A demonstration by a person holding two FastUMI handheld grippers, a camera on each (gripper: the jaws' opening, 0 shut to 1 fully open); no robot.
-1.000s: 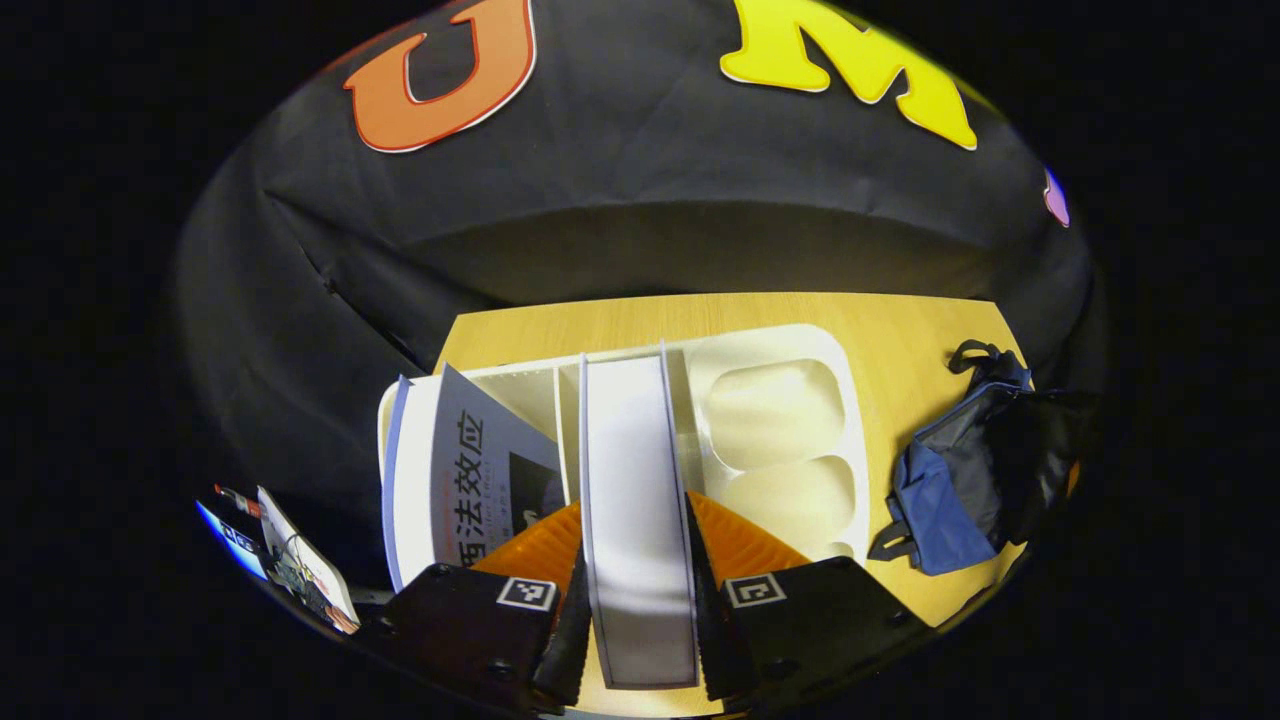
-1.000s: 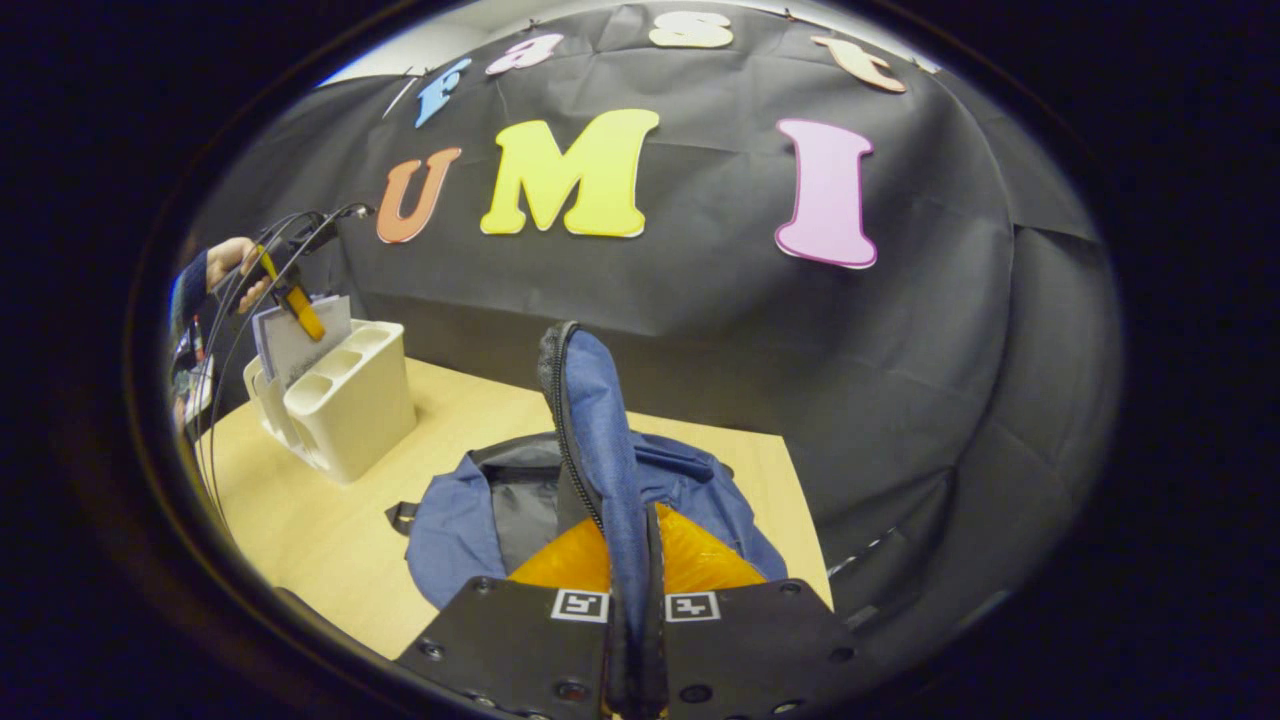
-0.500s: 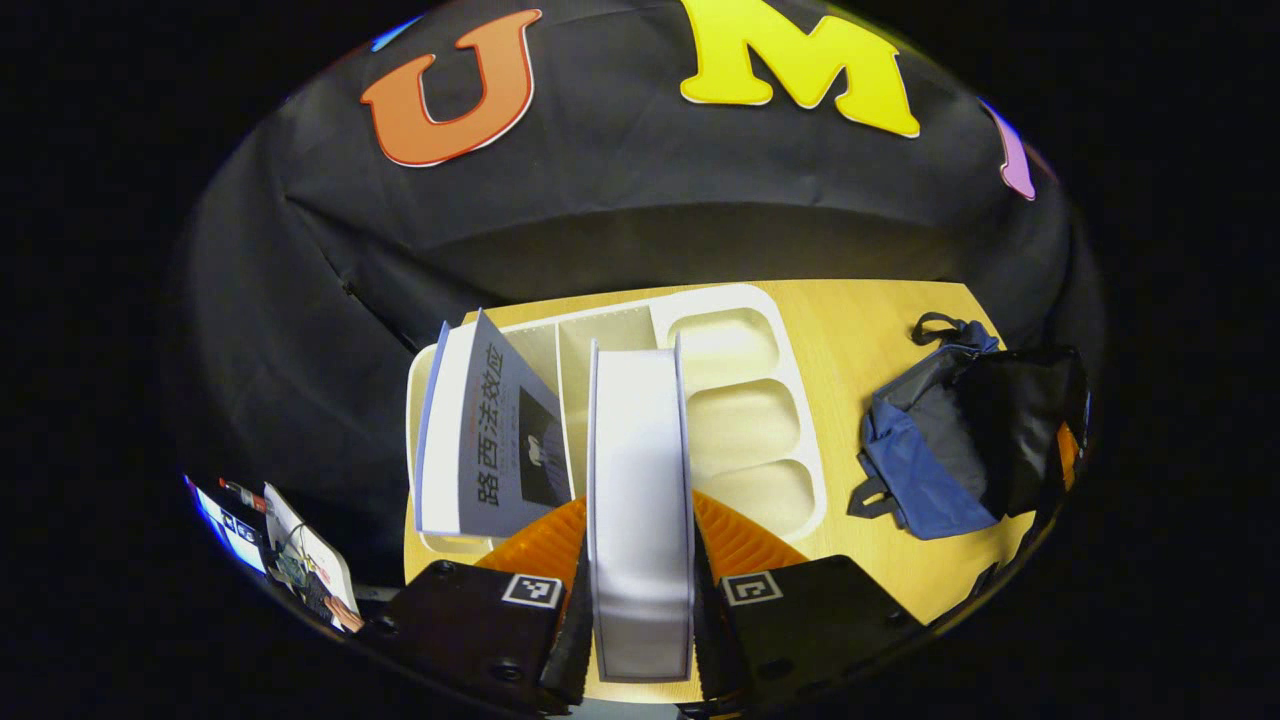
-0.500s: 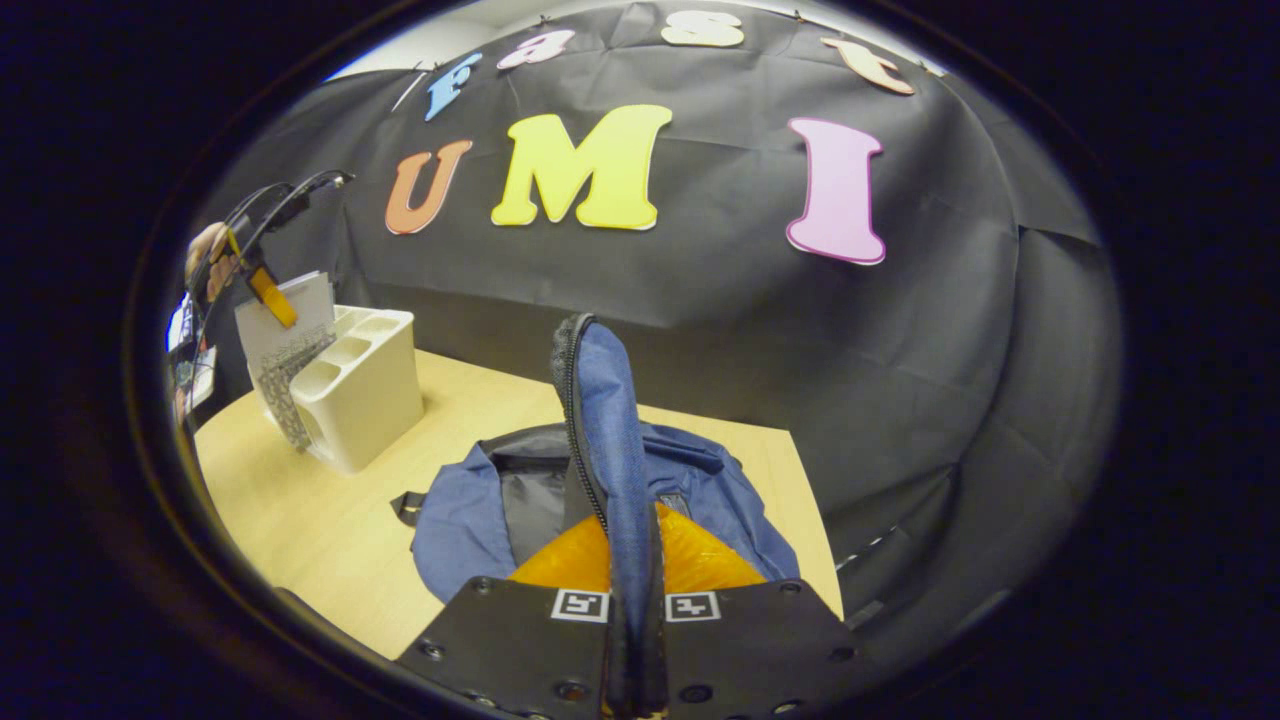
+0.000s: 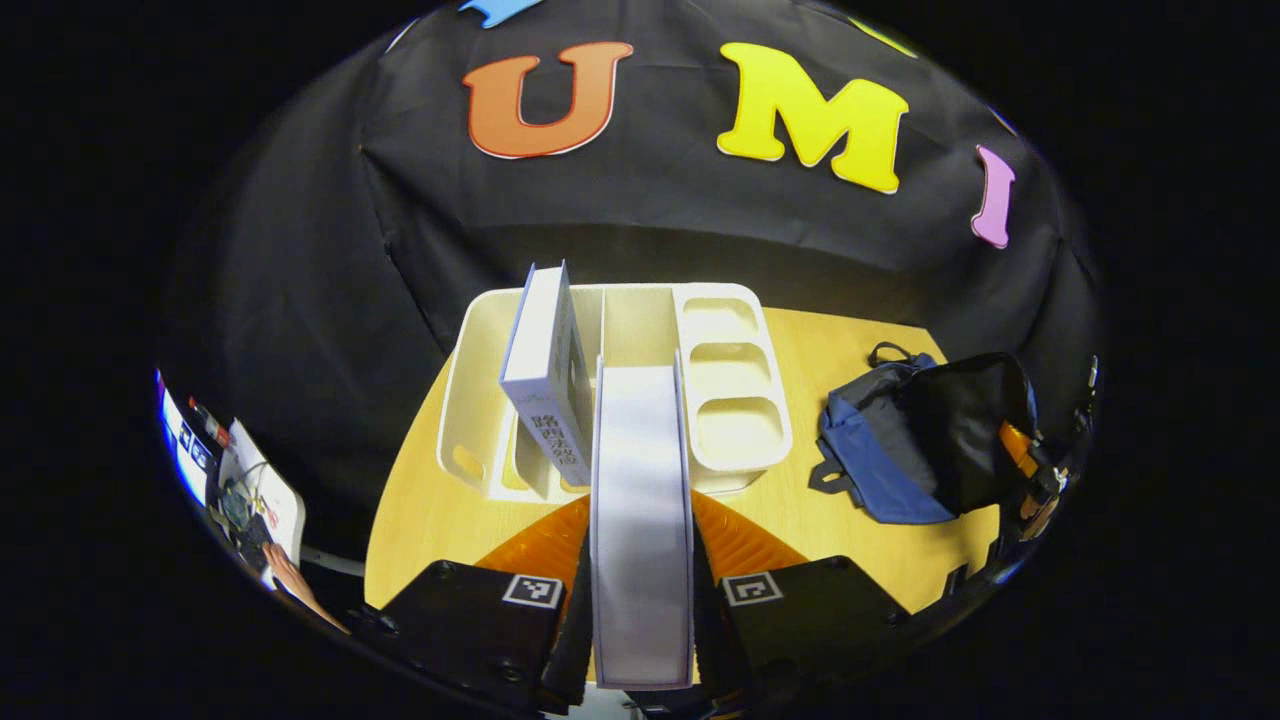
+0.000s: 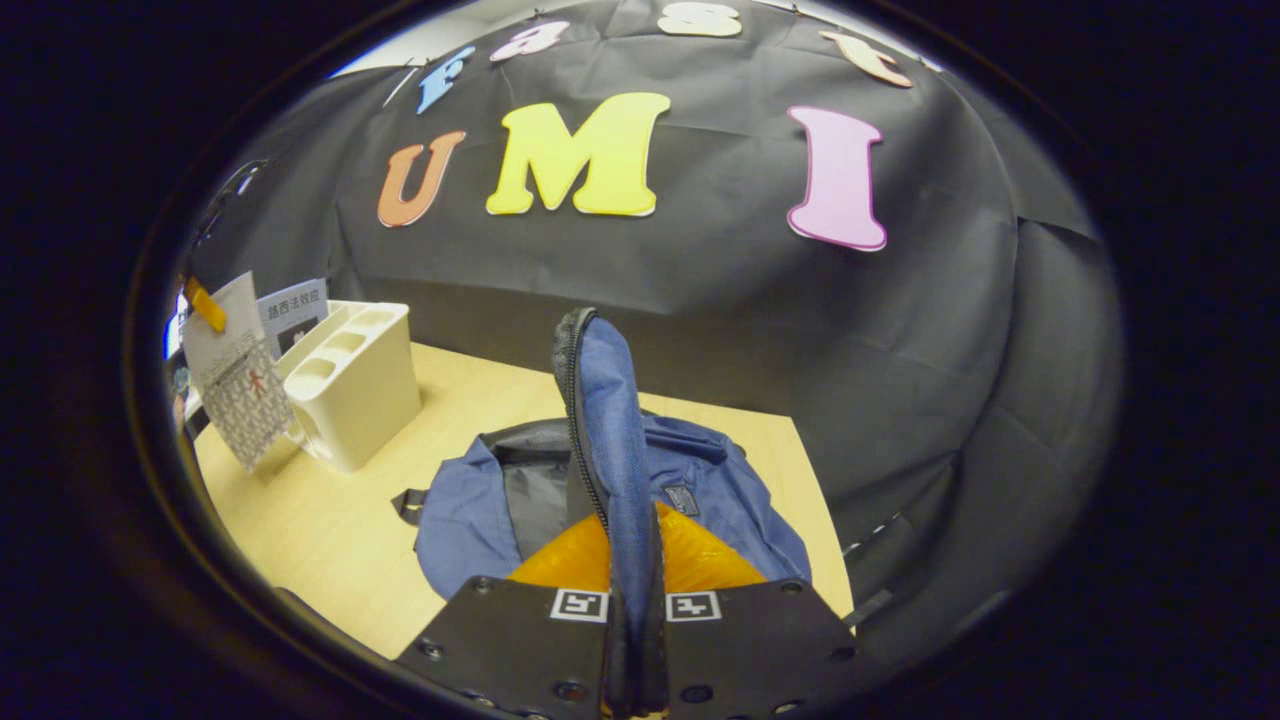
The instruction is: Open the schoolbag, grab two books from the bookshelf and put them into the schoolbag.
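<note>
Above the shelf [image 5: 620,330], the left gripper [image 5: 640,600] is clamping a book [image 5: 640,500], needing carriage to the bag [image 5: 900,450] whose flap [image 6: 610,440] the right gripper [image 6: 632,640] is pinching.

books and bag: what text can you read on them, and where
"路西法效应": on the spine of the book standing in the shelf.
Held book: no text that can be read.
Bag: small patch, too small to read.
</note>
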